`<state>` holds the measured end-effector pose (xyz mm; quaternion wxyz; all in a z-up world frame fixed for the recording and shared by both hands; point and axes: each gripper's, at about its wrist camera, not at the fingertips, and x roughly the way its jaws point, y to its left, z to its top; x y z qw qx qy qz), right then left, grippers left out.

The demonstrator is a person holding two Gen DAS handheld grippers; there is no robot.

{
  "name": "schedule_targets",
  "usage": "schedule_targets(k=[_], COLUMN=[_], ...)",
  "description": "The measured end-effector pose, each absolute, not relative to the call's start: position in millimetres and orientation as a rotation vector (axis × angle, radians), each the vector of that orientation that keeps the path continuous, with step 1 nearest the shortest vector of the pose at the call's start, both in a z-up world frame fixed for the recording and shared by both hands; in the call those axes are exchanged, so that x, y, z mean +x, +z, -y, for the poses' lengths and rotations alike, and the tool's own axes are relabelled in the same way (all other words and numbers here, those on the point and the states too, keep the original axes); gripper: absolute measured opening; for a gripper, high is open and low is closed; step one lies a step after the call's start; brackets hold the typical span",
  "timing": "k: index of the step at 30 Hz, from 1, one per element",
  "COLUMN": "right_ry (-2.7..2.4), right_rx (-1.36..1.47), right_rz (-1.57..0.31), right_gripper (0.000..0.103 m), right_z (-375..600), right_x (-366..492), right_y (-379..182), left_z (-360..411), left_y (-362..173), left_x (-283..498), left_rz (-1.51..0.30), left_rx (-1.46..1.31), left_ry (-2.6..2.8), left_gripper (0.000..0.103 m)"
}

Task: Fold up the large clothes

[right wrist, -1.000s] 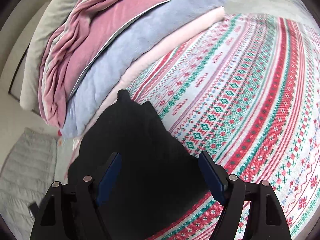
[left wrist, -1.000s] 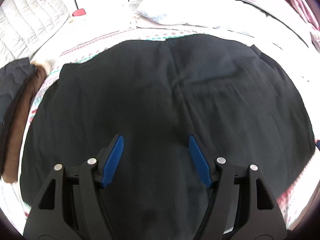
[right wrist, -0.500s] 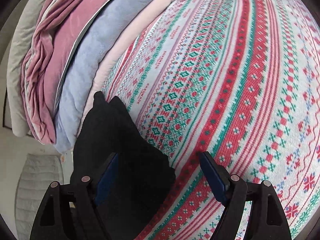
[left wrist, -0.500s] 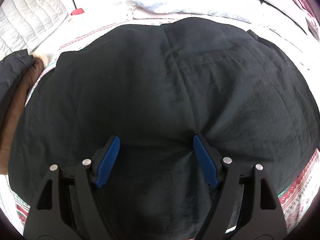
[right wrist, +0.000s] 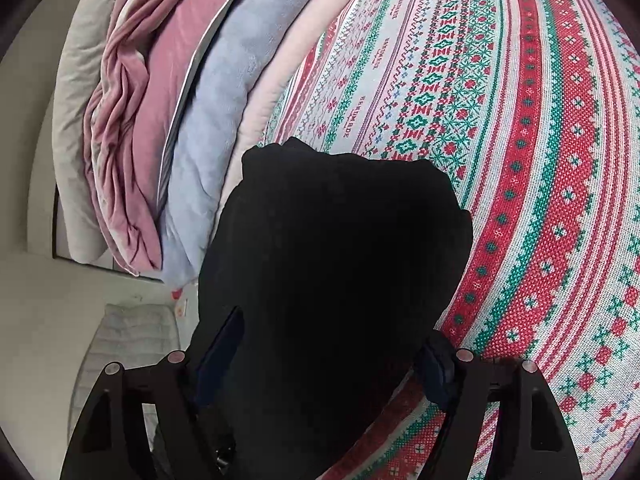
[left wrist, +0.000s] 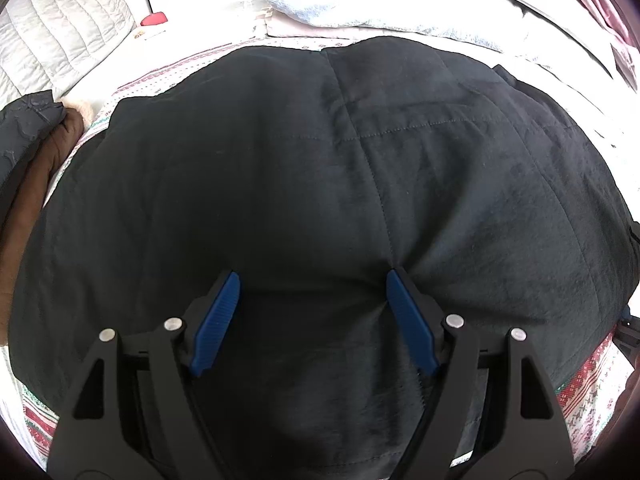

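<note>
A large black padded garment (left wrist: 320, 168) lies spread on a patterned bedspread (left wrist: 580, 384). My left gripper (left wrist: 312, 280) is open with blue pads, its fingertips pressing down into the middle of the garment and denting it. In the right wrist view a black end of the garment (right wrist: 336, 264) lies between the fingers of my right gripper (right wrist: 336, 340), which is open. Its pads are dark in shadow against the cloth.
A stack of pink, blue and grey bedding (right wrist: 168, 120) lies along the far side of the red-and-green bedspread (right wrist: 540, 160). A brown and a dark garment (left wrist: 28, 176) are piled at the left. A grey quilted pillow (left wrist: 60, 24) sits at the far left.
My left gripper has come down onto the garment and now presses into it. My right gripper has moved over the black end, which now fills the space between its fingers.
</note>
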<state>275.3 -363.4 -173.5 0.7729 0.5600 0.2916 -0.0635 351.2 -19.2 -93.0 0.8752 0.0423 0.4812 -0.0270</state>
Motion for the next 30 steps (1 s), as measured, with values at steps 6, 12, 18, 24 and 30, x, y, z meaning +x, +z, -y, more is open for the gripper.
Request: schedule_targets(k=[6, 12, 18, 24, 30], right_ry=[-0.187, -0.143, -0.068, -0.051, -0.042], right_rx=[1.178, 0.982, 0.740, 0.750, 0.767], right_rz=[-0.671, -0.580, -0.452, -0.449, -0.445], right_gripper=[0.057, 0.028, 0.026, 0.026, 0.026], right_z=[366, 345, 305, 307, 309], right_x=[279, 279, 276, 277, 279], right_y=[-179, -136, -87, -85, -84], left_z=[20, 20, 20, 10, -7], left_y=[-93, -92, -93, -79, -42], left_x=[351, 352, 352, 364, 407], left_rz=[-1.005, -1.007, -1.005, -1.068, -1.007], left_rx=[0.091, 0.090, 0.087, 0.017, 0.046], left_ry=[-0.055, -0.056, -0.058, -0.083, -0.007], left_gripper=[0.078, 0.078, 0.078, 0.076, 0.076])
